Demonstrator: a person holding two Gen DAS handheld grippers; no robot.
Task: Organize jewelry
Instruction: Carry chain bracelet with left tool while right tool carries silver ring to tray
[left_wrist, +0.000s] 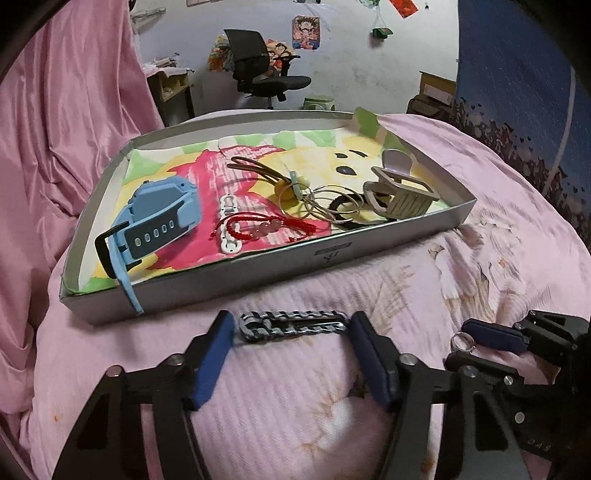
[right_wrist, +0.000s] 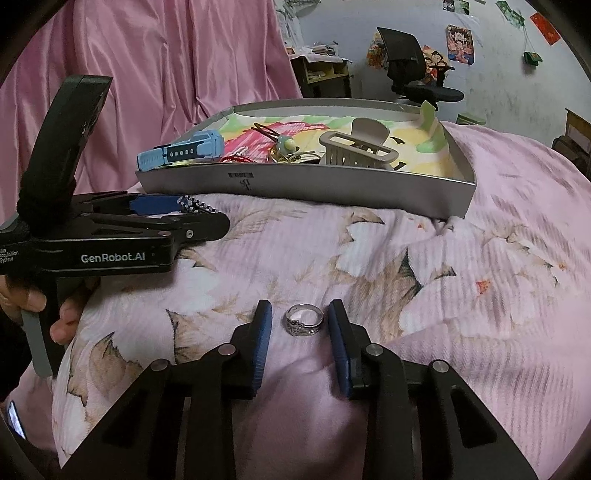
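Observation:
A silver chain bracelet (left_wrist: 293, 325) lies on the pink quilt just in front of the grey tray (left_wrist: 258, 273). My left gripper (left_wrist: 291, 326) is open with its blue pads on either side of the chain. A silver ring (right_wrist: 305, 319) lies on the quilt between the open jaws of my right gripper (right_wrist: 299, 323), not pinched. The ring also shows in the left wrist view (left_wrist: 461, 341). The tray (right_wrist: 332, 188) holds a blue watch (left_wrist: 155, 221), a red bead bracelet (left_wrist: 255, 229), thin bangles (left_wrist: 321, 203) and a beige hair claw (left_wrist: 402, 194).
The quilt (right_wrist: 443, 277) covers a rounded surface that falls away at its sides. A pink curtain (left_wrist: 66, 122) hangs to the left. An office chair (left_wrist: 258, 66) and a shelf stand far behind. A white link strap (left_wrist: 229, 225) lies in the tray.

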